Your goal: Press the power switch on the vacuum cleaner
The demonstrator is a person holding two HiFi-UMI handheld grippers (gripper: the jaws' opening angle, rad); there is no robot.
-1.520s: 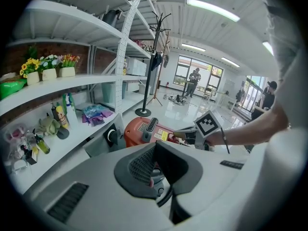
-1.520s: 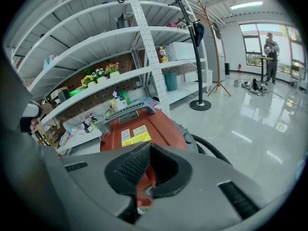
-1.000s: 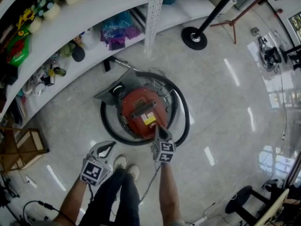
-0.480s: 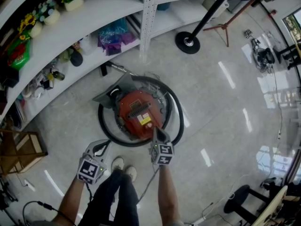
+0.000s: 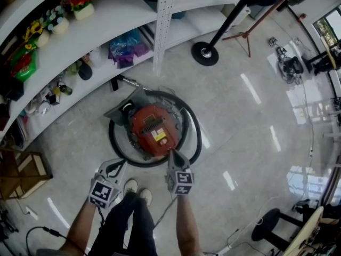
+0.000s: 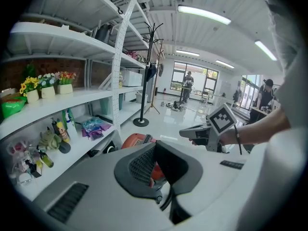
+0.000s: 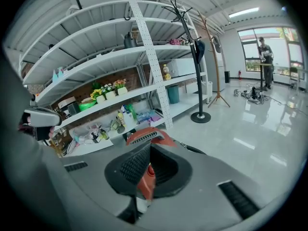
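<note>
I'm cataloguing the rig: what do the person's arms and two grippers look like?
Both the left gripper and right gripper have pale grey bodies with black ribbed pads, and each carries a cube of black-and-white square markers. Forearms are unsleeved; a dark band circles the right wrist.

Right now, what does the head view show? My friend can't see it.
Seen from above, a round red vacuum cleaner sits on a shiny grey floor with its black hose looped around it. The right gripper points at its near edge, the left gripper is off to the side, and white shelves of small items stand beyond.
</note>
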